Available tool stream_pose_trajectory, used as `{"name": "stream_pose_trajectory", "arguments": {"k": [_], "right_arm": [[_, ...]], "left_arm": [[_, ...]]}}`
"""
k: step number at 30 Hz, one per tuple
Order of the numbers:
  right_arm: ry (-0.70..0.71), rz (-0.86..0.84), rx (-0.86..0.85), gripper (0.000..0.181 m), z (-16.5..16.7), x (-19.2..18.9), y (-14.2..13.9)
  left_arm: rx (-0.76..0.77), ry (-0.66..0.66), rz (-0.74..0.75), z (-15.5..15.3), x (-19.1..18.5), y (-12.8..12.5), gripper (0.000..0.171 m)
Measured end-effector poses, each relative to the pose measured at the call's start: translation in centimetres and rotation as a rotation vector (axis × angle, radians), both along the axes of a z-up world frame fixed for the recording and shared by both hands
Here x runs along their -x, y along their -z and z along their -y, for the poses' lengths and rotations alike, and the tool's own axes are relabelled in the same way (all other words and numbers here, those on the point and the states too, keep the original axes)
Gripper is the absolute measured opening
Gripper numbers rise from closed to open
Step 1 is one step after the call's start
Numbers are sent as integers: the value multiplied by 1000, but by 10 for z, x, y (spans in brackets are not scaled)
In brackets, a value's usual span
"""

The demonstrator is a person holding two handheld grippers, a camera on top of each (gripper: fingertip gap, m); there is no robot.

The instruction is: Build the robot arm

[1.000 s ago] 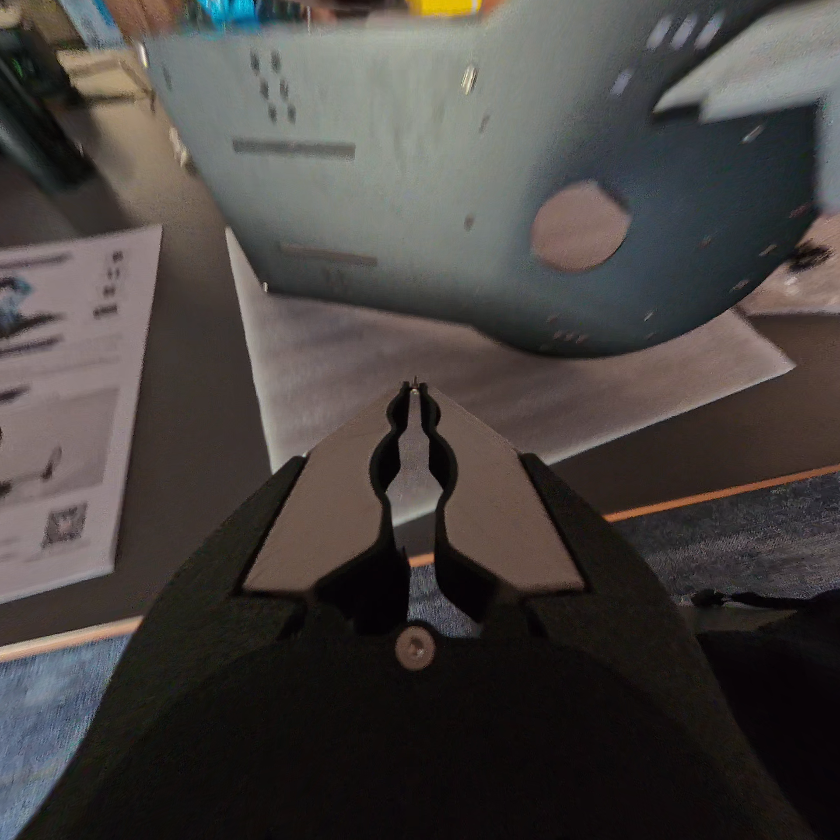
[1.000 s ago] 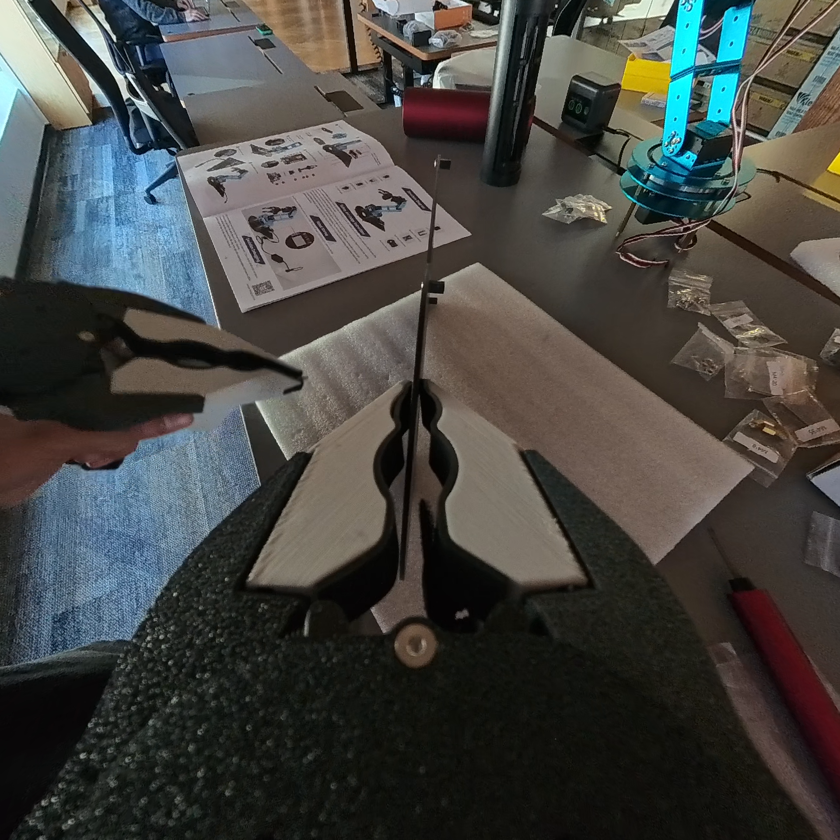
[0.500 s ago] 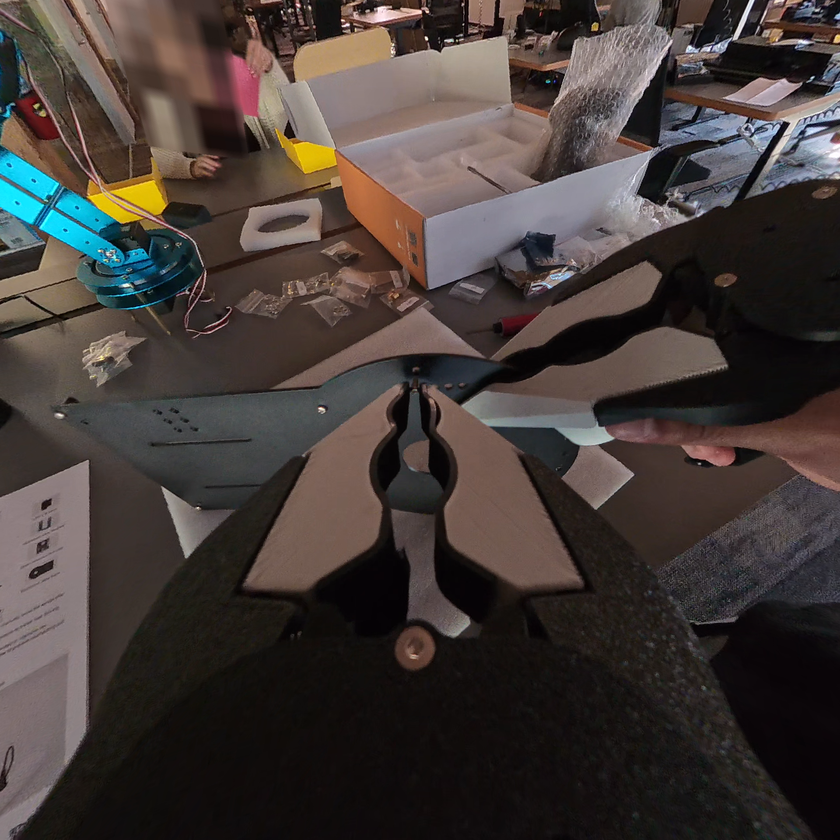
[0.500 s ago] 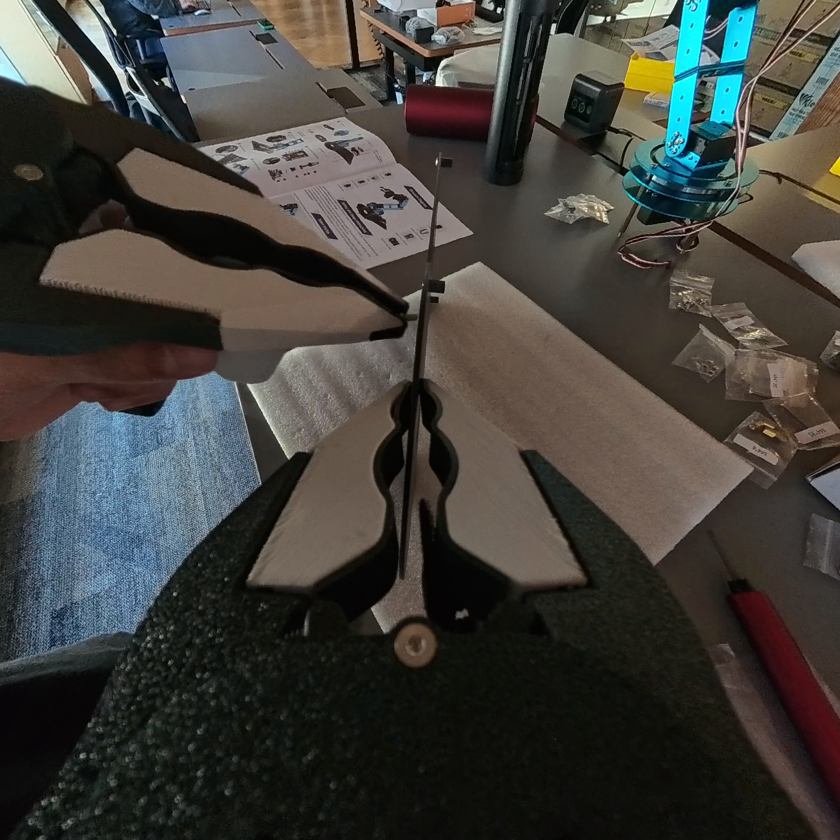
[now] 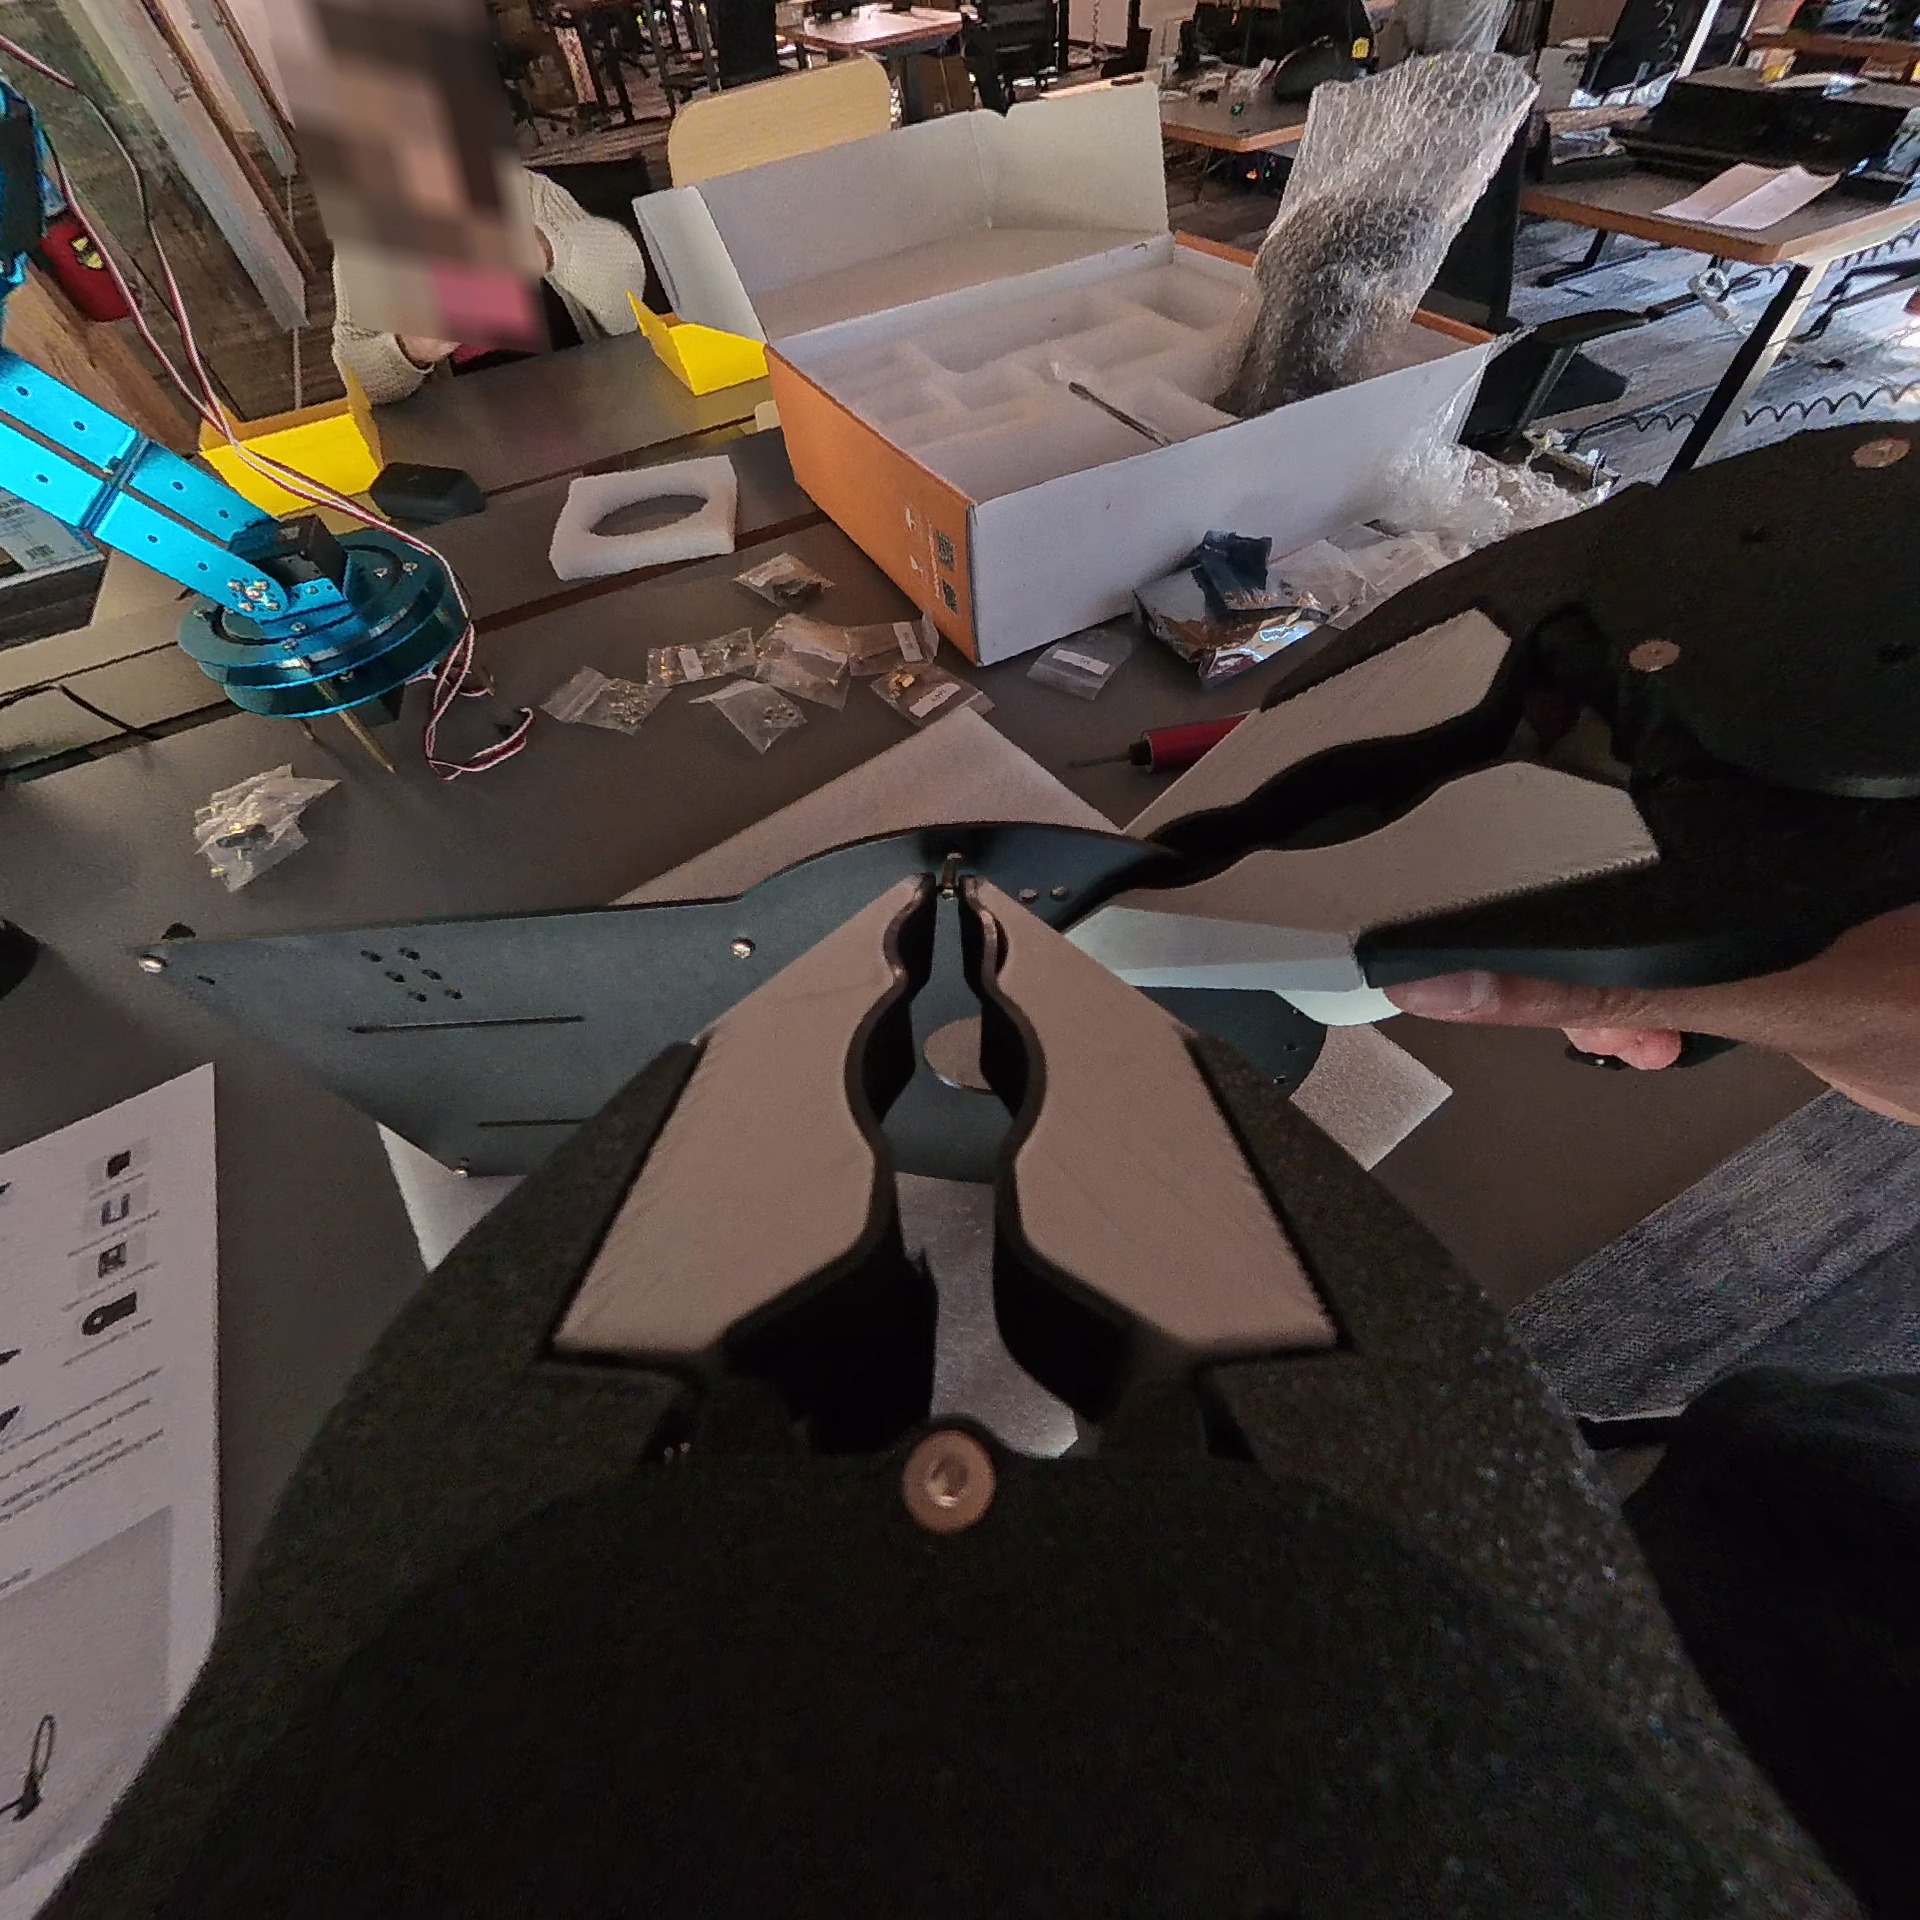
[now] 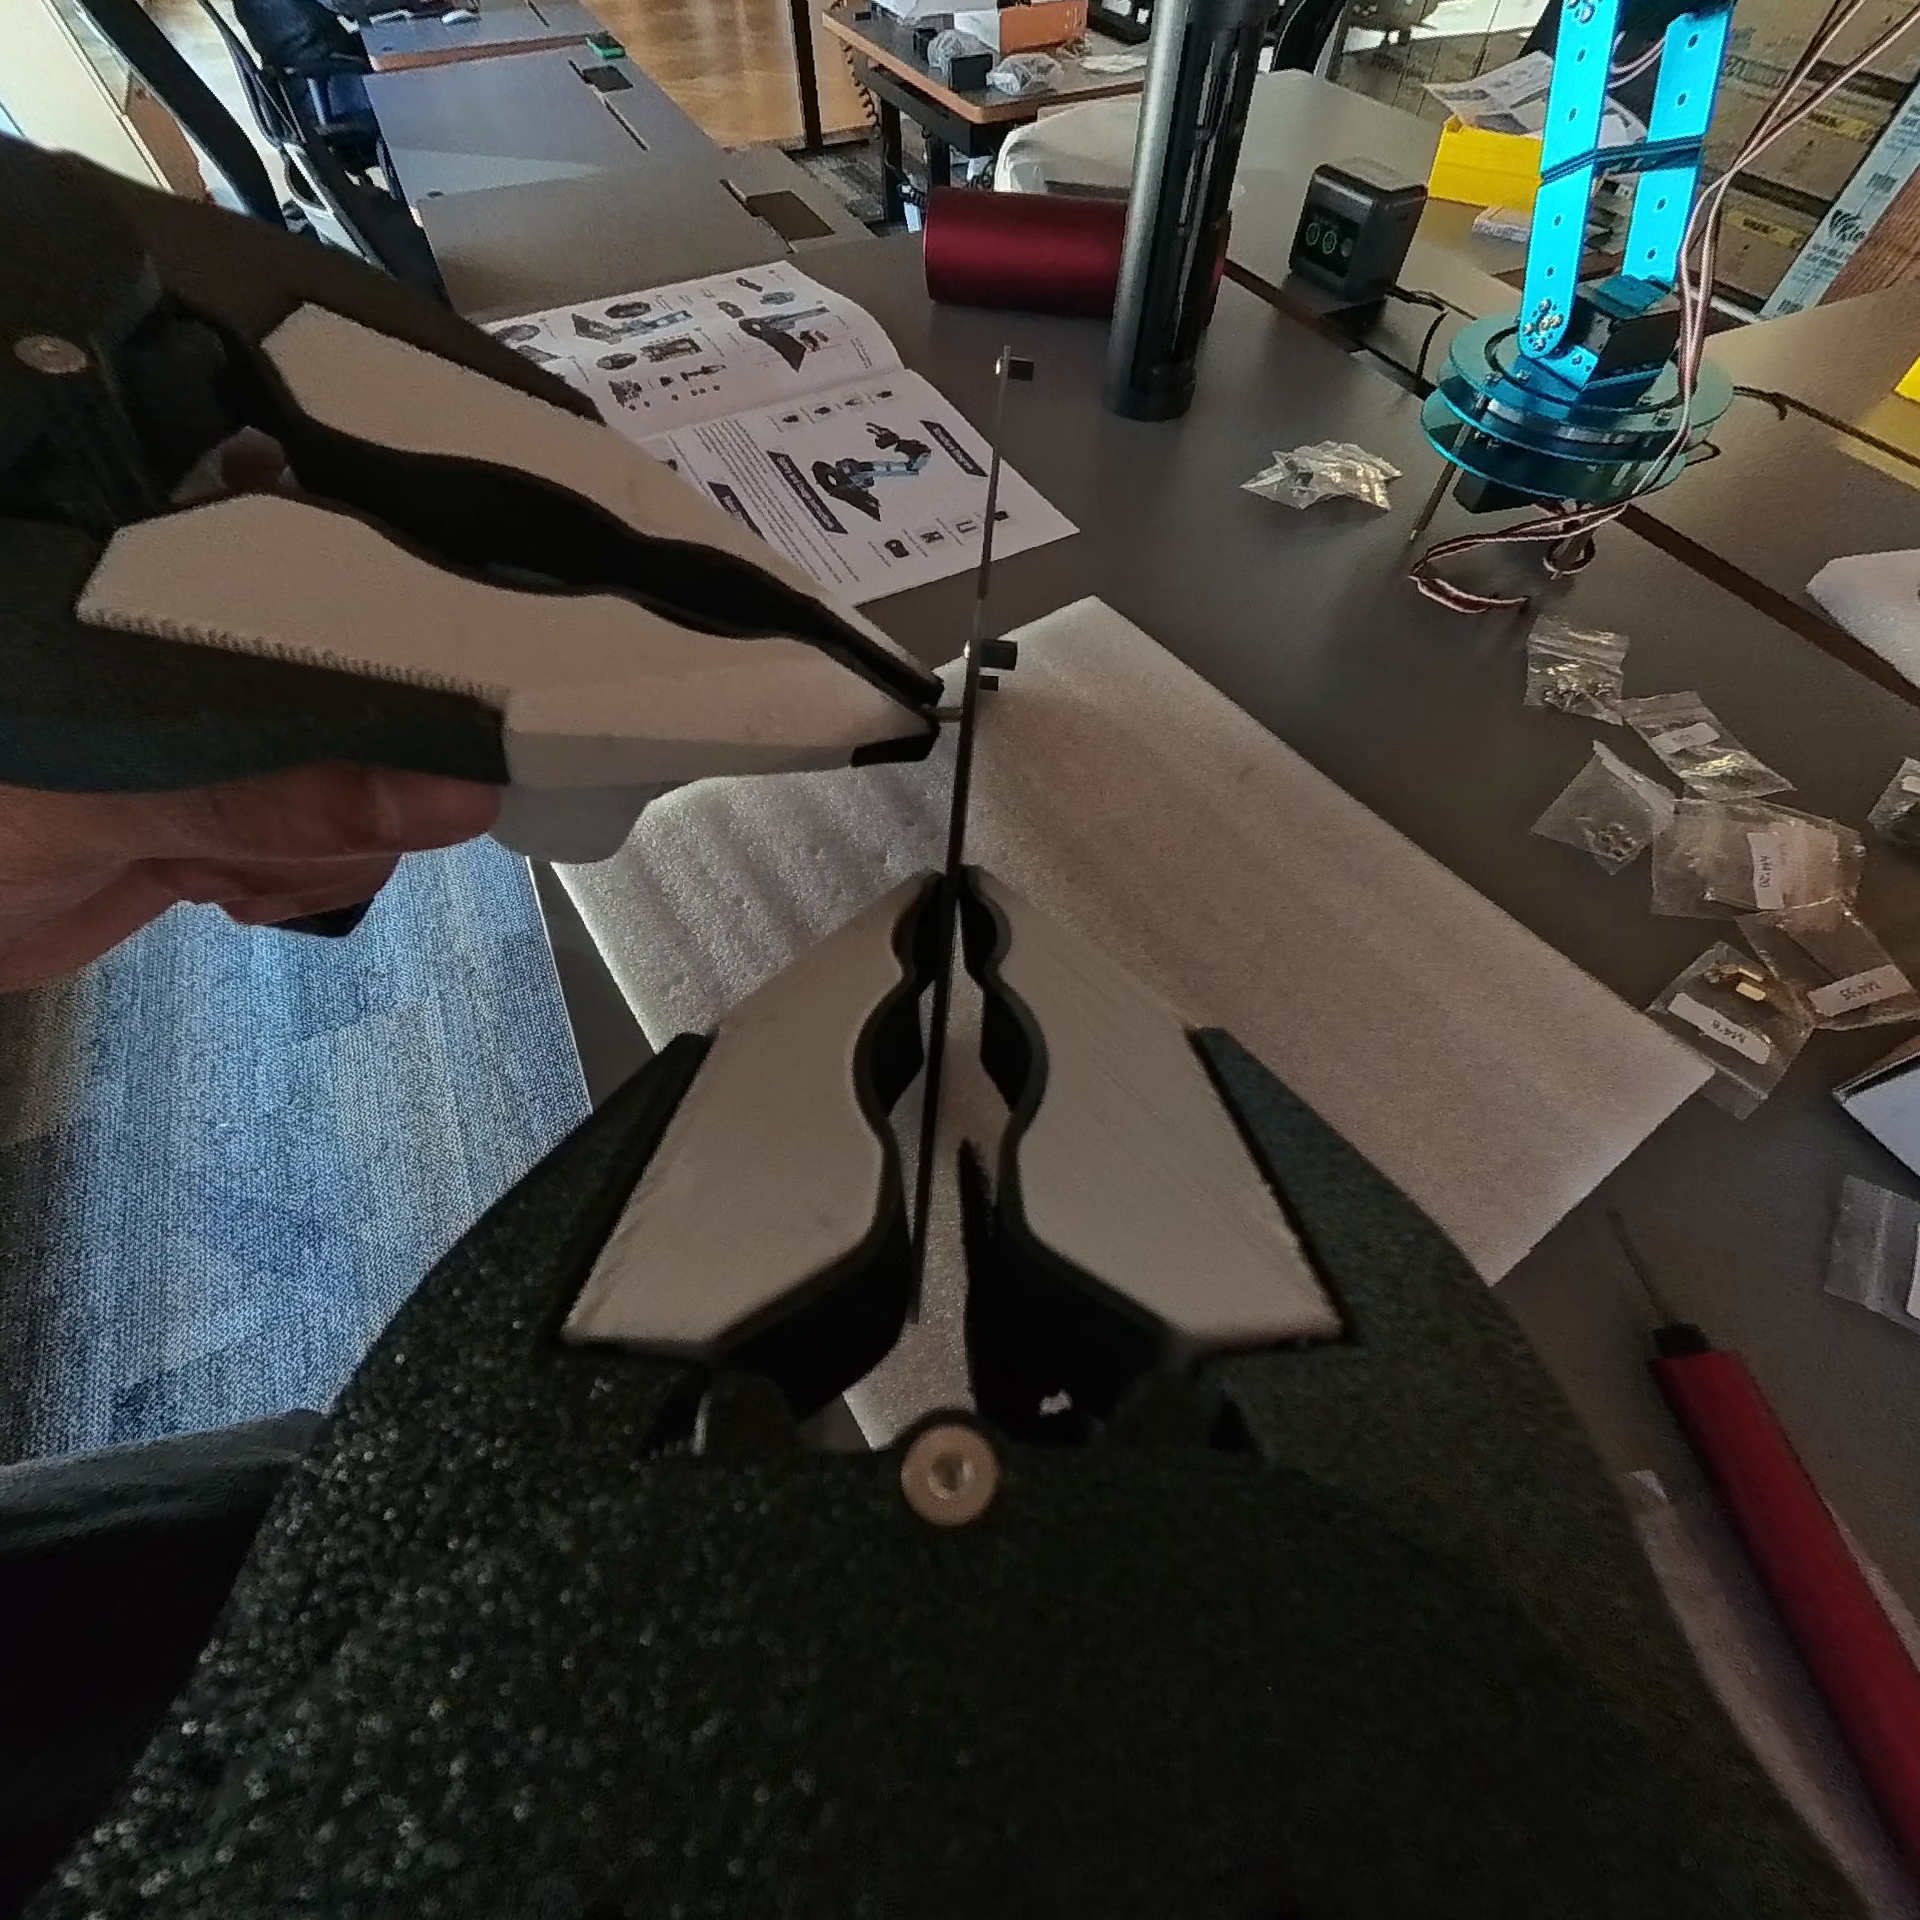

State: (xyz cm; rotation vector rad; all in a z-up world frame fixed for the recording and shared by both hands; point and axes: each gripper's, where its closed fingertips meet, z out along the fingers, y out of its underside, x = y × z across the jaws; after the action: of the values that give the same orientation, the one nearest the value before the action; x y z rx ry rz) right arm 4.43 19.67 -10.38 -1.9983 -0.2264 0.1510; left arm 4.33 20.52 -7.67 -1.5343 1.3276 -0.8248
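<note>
**Plate Held Edge-On; Screw at Its Face**

The right gripper was pressed together on a thin dark metal plate, clamping its near rim between the fingertips. In the right wrist view the plate appeared edge-on as a narrow dark line running straight ahead of that gripper, so its long axis lay forward, away from the fingers, and its faces pointed to either side. It was held in the air above a white foam sheet on the dark table.

The left gripper was pinching a small screw at its very tips. Its fingers were nearly closed, with only a sliver of gap showing behind the screw. The screw met the plate's left face at roughly a right angle, just ahead of the right gripper's tips. Whether it sat in a hole could not be told. The left gripper was the nearer one to that contact point; a bare hand held it from below.

The plate was flat, matt blue-grey, broad near the clamped end with a large round hole, and tapered to a point far to the left of the left gripper. Small holes, two slots and a few fitted fasteners marked its face.

Beyond the plate lay clear parts bags, an open white-and-orange box, a blue arm on a round base and a printed booklet. A red-handled tool lay to the right of the right gripper.
</note>
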Motion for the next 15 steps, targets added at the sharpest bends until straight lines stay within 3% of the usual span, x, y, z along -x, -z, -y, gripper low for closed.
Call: {"name": "stream_pose_trajectory", "arguments": {"k": [15], "right_arm": [[-1, 5, -2, 1, -1, 0, 0]], "left_arm": [[-5, 22, -23, 1, -3, -3, 3]]}}
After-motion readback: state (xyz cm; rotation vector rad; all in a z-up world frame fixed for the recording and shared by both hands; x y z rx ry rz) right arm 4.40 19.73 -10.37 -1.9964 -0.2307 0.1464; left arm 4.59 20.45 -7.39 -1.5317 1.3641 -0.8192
